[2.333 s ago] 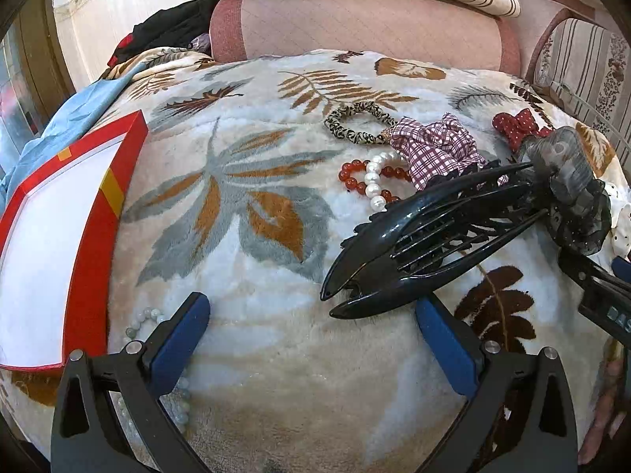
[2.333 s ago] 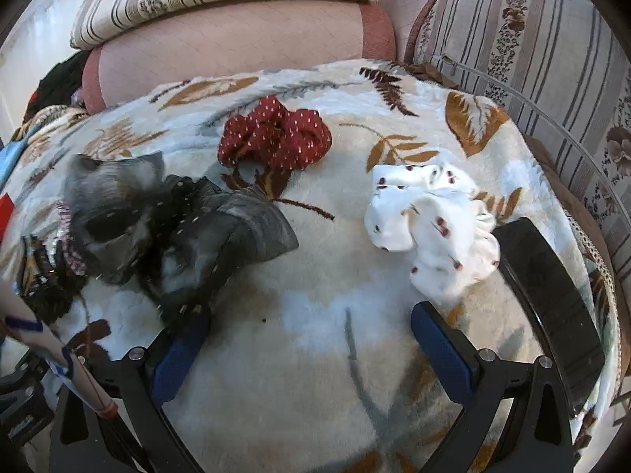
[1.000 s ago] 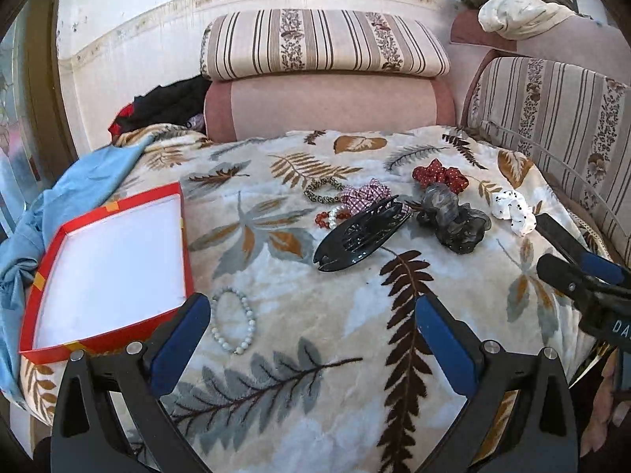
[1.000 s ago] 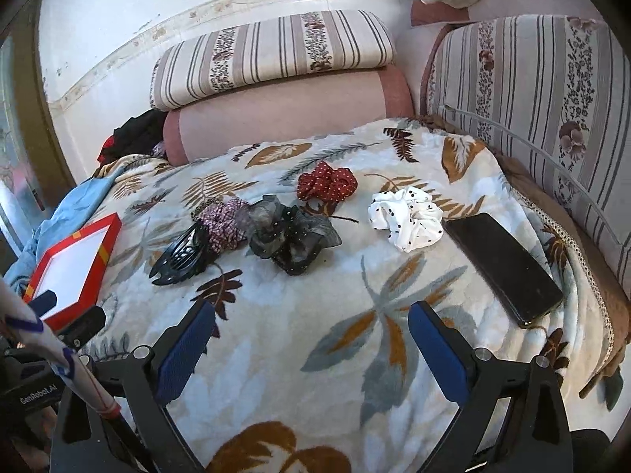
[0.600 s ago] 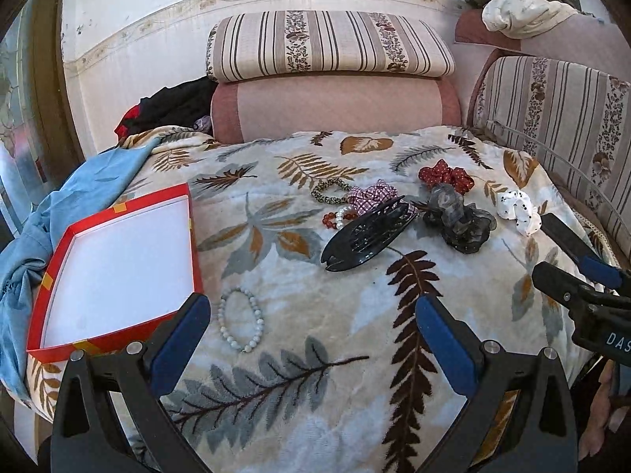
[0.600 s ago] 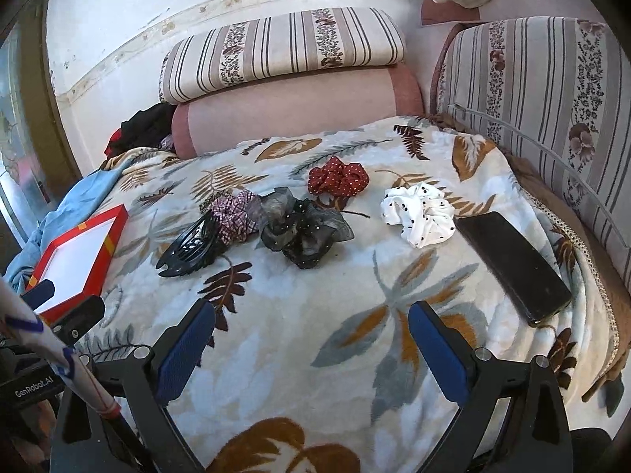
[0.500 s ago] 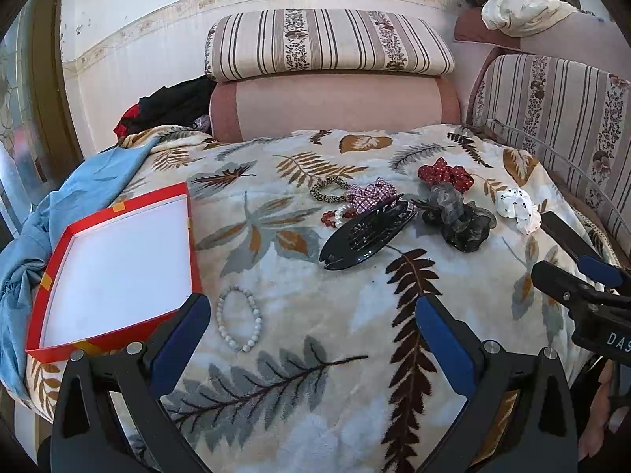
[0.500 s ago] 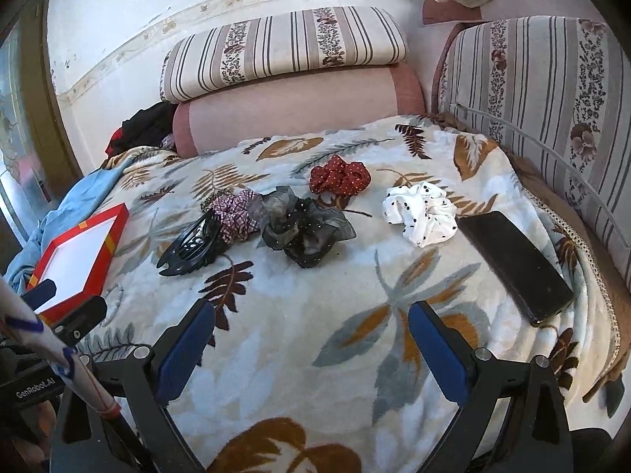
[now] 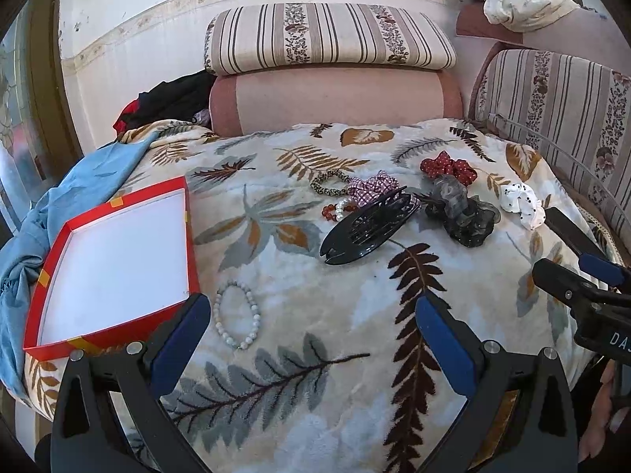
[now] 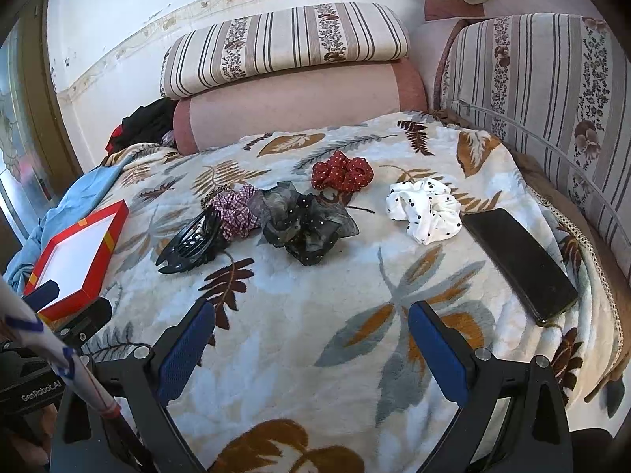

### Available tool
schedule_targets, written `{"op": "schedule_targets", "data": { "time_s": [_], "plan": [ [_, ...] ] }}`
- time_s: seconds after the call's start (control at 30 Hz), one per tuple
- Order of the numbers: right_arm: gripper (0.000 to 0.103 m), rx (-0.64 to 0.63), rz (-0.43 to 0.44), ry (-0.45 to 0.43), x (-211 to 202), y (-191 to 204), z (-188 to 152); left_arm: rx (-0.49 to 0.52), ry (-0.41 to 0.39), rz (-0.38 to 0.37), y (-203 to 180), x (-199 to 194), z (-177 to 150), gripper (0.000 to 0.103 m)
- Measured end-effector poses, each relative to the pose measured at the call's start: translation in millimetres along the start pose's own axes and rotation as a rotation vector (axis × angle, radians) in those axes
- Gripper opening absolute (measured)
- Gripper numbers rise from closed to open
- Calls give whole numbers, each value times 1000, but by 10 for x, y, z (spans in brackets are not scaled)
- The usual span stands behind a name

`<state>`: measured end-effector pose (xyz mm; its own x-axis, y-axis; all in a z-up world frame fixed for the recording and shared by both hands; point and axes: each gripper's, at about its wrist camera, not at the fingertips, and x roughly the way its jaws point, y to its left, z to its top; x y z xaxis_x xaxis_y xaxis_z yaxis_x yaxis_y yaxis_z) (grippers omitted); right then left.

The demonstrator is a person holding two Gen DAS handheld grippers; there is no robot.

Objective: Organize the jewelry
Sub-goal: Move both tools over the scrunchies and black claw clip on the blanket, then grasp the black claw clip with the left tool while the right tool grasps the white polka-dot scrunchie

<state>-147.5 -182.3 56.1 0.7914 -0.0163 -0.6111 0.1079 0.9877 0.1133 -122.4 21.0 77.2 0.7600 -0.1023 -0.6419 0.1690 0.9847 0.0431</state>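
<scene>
A red box with a white inside (image 9: 114, 252) (image 10: 77, 252) lies on the left of the leaf-patterned blanket. A pale bead bracelet (image 9: 236, 313) rests beside it. A black hair claw (image 9: 366, 226) (image 10: 189, 242), a checked scrunchie (image 9: 368, 187) (image 10: 236, 209), a grey-black scrunchie (image 9: 461, 209) (image 10: 303, 224), a red dotted scrunchie (image 9: 447, 167) (image 10: 341, 173) and a white dotted scrunchie (image 9: 522, 203) (image 10: 424, 209) lie mid-blanket. Red and pearl bead bracelets (image 9: 339, 209) and a leopard hair tie (image 9: 329, 183) sit behind the claw. My left gripper (image 9: 311, 311) and right gripper (image 10: 311, 315) hang open, holding nothing, above the blanket's near part.
A black phone (image 10: 516, 262) lies at the blanket's right edge. Striped cushions (image 9: 327, 37) and a pink bolster (image 9: 335, 98) stand behind. Blue cloth (image 9: 59, 197) is bunched left of the box. Dark clothes (image 9: 169, 98) lie at the back left.
Both grippers have pulled back and up from the blanket; the hair claw and scrunchies, close up before, now lie farther off. Over the last half second almost nothing shifts.
</scene>
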Motion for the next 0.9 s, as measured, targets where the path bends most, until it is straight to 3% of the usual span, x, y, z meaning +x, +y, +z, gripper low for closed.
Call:
{"op": "schedule_targets", "data": {
  "time_s": [0.5, 0.7, 0.9],
  "plan": [
    [99, 6, 14, -4, 44, -37, 129, -10, 5, -4, 119, 170, 86, 103],
    [87, 22, 38, 5, 142, -106, 283, -32, 21, -23, 265, 372, 235, 103],
    [84, 72, 69, 15, 263, -287, 500, 12, 29, -122, 218, 535, 341, 103]
  ]
}}
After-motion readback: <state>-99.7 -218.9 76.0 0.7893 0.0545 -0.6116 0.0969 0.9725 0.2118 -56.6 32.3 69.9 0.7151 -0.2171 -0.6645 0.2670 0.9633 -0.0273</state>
